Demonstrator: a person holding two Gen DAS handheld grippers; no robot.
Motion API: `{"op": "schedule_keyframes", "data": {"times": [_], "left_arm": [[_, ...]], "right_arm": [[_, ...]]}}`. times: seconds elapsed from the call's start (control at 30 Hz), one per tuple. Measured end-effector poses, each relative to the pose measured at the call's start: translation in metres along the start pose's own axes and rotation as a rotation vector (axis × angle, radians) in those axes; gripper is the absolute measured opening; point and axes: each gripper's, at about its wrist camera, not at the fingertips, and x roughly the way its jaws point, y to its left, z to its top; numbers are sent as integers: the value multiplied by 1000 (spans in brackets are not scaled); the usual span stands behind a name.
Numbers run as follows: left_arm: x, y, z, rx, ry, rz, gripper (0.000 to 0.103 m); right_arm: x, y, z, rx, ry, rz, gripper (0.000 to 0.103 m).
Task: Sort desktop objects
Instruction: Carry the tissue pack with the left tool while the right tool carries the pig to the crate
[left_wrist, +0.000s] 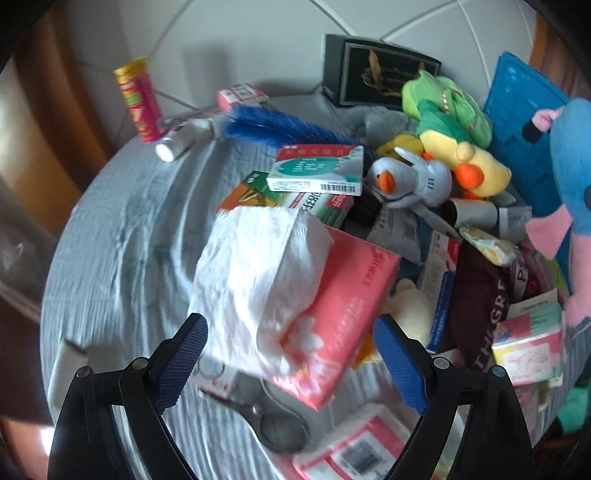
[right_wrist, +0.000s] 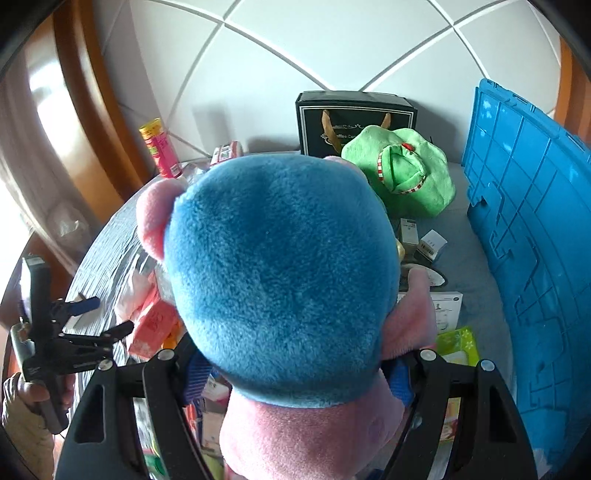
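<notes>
Left hand-held gripper (left_wrist: 290, 363), jaws wide, straddles pink tissue pack (left_wrist: 332, 325); loose tissue may snag. Right hand-held gripper (right_wrist: 295, 376) apparently clamps blue plush (right_wrist: 280, 266).

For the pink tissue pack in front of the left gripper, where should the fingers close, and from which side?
Probably across the short width of the pink tissue pack, at its near end, coming down from above. It lies tilted on the pile with both long edges free, and the left gripper stands open and already straddles it. Stay below the loose white tissue, which would pull out.
</notes>
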Motion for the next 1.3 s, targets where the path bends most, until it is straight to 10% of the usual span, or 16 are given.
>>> {"op": "schedule_keyframes", "data": {"times": [0.23,0.47,1.3], "left_arm": [[43,-12,16,104,52,-149,102],[53,-34,9,138,32,-52,85],[-197,-165,51,-92,-427,68,84]], "right_arm": [[26,10,-5,95,41,-82,76],[39,2,-18,152,67,-131,76],[-131,-52,25,-59,-253,-37,76]]}}
